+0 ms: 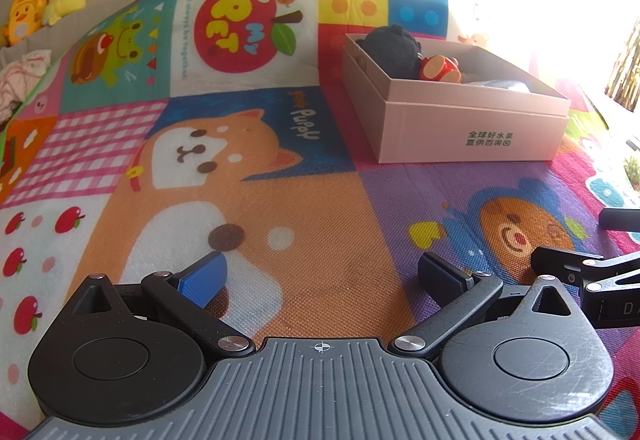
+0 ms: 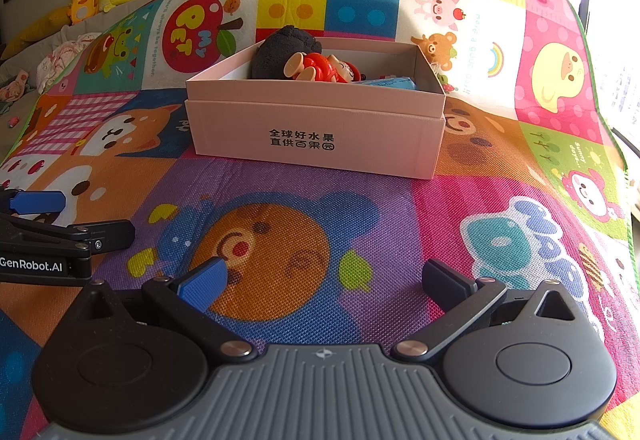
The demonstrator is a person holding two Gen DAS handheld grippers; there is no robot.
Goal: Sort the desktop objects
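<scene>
- Left gripper [image 1: 322, 276]: fingers spread wide, holding nothing, over the play mat [image 1: 320, 224].
- Right gripper [image 2: 326, 278]: fingers likewise wide and empty.
- Pink box [image 2: 316, 132]: ahead of the fingers, containing a dark plush toy [image 2: 286, 50], a red figure [image 2: 324, 68] and a blue item [image 2: 390, 83].

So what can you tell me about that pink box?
The pink box is an open cardboard carton, seated in its own lid, with black Chinese print on the front. It sits flat on the colourful play mat. Inside lie a dark plush toy, a red doll and something blue. No gripper touches it.
</scene>
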